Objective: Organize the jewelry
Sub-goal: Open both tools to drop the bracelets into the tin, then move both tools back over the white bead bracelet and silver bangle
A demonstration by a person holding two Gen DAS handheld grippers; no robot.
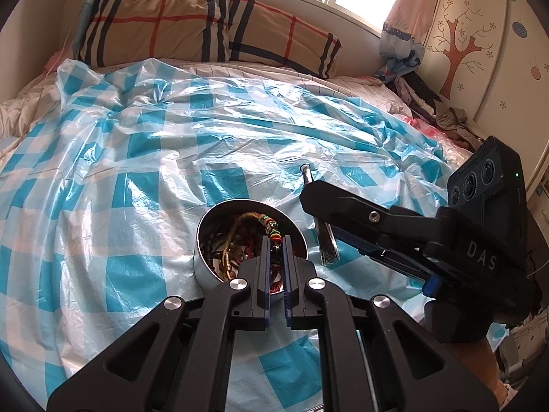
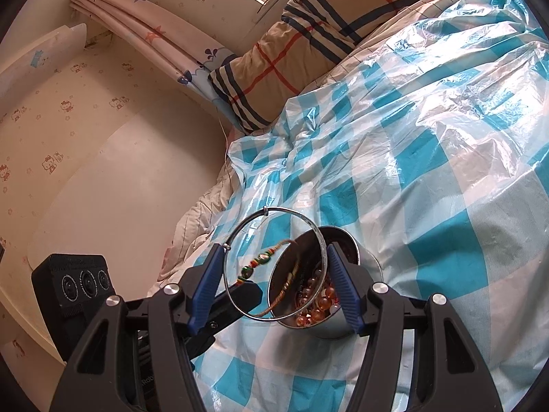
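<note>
Dangling over the tin (image 2: 322, 295), a beaded cord (image 2: 264, 261) is pinched by the left gripper (image 1: 275, 257); a bangle (image 2: 274, 264) is clamped across the right gripper (image 2: 274, 267). Snagging is risked if both are lowered together.

Left wrist cam looks steeply down along its fingers, close over the tin (image 1: 219, 240), facing the pillow (image 1: 206, 24); right wrist cam shallower, facing the wall (image 2: 103, 137); both share tin and bed (image 2: 446, 171).

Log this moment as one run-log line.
left gripper: shut on beaded bracelet | right gripper: holding metal bangle | both above tin
</note>
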